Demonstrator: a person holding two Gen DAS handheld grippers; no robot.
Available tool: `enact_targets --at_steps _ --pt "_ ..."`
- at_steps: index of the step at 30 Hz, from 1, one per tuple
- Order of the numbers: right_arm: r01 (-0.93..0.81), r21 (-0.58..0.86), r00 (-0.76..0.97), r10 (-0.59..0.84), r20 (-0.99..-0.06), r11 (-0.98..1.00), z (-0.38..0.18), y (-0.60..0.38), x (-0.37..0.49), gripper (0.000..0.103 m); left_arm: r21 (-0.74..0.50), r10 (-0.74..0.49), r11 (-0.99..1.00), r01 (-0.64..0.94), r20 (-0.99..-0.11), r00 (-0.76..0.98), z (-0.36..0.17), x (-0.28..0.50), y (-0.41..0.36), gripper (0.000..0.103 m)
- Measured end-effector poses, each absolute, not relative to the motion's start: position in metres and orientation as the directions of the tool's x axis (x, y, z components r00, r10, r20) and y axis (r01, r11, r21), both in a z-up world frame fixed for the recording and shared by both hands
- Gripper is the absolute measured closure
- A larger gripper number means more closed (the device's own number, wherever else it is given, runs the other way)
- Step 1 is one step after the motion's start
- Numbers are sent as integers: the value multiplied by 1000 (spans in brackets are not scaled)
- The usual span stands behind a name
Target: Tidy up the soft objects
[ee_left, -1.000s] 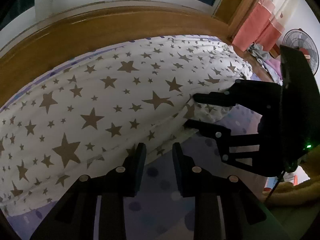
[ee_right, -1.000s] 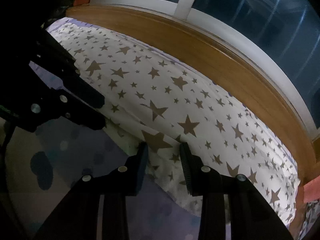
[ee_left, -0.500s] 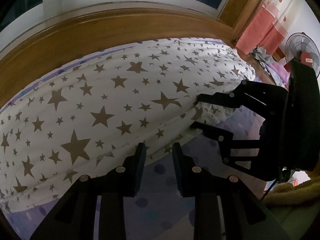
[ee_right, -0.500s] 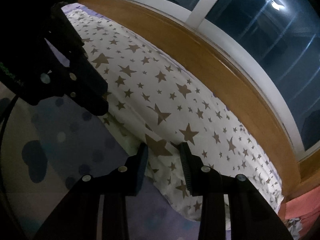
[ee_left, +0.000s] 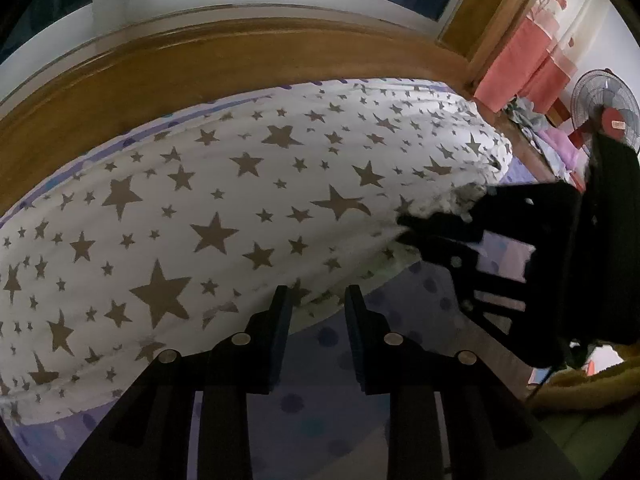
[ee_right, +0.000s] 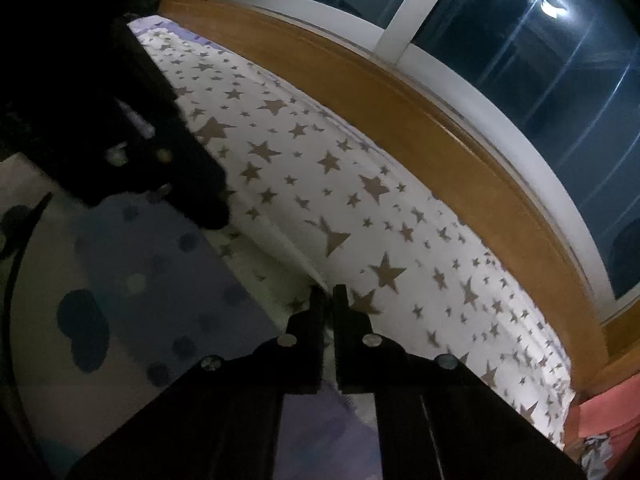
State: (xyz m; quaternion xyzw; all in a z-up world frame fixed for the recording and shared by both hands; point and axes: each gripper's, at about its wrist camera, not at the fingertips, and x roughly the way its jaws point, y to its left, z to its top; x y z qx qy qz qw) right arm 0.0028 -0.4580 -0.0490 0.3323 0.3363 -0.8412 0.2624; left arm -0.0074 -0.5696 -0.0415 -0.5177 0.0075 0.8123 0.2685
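In the left wrist view, the left gripper (ee_left: 314,300) occupies the 6 o'clock position with its jaws partly apart; the near edge of the star-patterned pillow (ee_left: 224,240) sits at the finger tips, and the left finger (ee_left: 280,320) overlaps that edge, but whether the pads press on the fabric cannot be told. Beneath the gripper lies the purple dotted bedsheet (ee_left: 320,400). In the right wrist view, the right gripper (ee_right: 328,300) also sits at 6 o'clock, its jaws drawn together with only a thin slit between them, pinching the lower edge of the pillow, where the fabric bunches into a fold at the tips. In the left wrist view the same gripper enters from 3 o'clock, its closed tips buried in the gathered cloth at the right end of the pillow. The pillow lies lengthwise on the bed, spanning from 9 o'clock to 2 o'clock in the left wrist view, with its far long side against the wooden headboard (ee_left: 240,64). Beyond the headboard, at 12 o'clock, stands a white-framed window (ee_left: 108,4) with dark glass. At 2 o'clock, farther off, are a coral curtain (ee_left: 516,72) and a standing fan (ee_left: 604,100).
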Motion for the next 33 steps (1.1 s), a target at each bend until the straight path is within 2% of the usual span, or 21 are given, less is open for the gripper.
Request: enact_targets --at_steps 15,18,22,27,31,33 --pt "708 -331 -563 -215 -798 -624 -55 -452 29 101 -291 449 -847 -445 -840 -304 -50 -24 -570 77" --pt "703 -246 -508 -228 -831 -667 -42 -448 20 101 -330 474 -840 -430 -833 -287 -58 -27 -573 77" --pt "627 33 -440 -389 -809 -778 6 -434 -19 100 -361 506 -828 -429 -810 -296 -60 -24 -578 77" --pt "590 111 -445 -437 -782 -800 5 -467 -95 100 -376 524 -820 -431 -797 -302 -61 -22 -579 74" --pt "538 105 -412 -369 -834 -837 -38 -496 -157 100 -385 534 -814 -435 -791 -298 -62 -22 -580 74" --pt "489 124 -435 -365 -823 -863 -49 -496 -172 100 -412 554 -805 -427 -780 -291 -63 -23 -583 74"
